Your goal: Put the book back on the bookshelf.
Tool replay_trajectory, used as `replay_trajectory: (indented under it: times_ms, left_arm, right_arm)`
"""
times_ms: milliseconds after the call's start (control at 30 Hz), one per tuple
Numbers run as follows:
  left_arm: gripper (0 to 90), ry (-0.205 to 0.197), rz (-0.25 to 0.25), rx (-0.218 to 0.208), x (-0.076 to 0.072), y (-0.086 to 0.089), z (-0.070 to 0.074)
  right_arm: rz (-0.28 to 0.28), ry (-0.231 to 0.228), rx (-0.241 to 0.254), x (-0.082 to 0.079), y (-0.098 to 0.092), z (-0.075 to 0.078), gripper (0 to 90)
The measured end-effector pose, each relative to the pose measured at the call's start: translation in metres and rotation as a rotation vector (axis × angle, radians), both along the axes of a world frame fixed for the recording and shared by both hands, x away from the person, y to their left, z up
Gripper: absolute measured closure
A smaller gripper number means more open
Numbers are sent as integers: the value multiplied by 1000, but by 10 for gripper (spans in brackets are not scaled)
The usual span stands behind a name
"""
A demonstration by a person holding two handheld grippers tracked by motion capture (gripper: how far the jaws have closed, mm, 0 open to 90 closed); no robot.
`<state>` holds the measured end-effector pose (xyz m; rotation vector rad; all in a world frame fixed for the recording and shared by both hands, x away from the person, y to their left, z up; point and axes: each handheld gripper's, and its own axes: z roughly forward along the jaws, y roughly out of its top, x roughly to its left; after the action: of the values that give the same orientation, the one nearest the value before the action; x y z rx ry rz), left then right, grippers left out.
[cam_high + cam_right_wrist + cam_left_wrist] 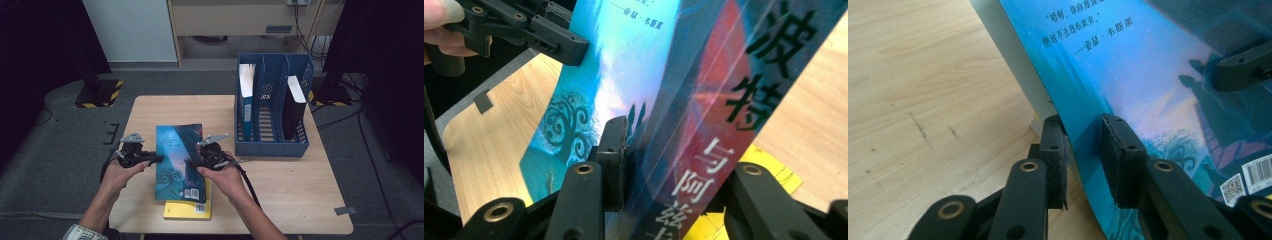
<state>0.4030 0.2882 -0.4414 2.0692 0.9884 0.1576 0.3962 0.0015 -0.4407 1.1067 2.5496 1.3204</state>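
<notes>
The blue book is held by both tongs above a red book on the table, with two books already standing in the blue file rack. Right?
Not quite. The book under the blue book is yellow, not red, as the high view shows. Both tongs, left and right, do grip it, and two books stand in the file rack.

We note a book [180, 160] at the counter's [280, 200] near edge, over a second book [187, 209]. Left hand-held gripper [156, 159] at its left edge, right hand-held gripper [194, 163] at its right. File rack [272, 148] sits behind-right, two books [246, 85] in it.
</notes>
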Motion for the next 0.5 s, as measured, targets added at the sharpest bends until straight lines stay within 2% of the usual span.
replay_trajectory:
  times_ms: [233, 500]
  left_arm:
    - [750, -23, 0, 11, 1, 2, 12]
    - [769, -30, -3, 14, 3, 2, 16]
  right_arm:
    - [3, -26, -15, 3, 2, 11, 664]
    - [-5, -36, -22, 8, 2, 21, 669]
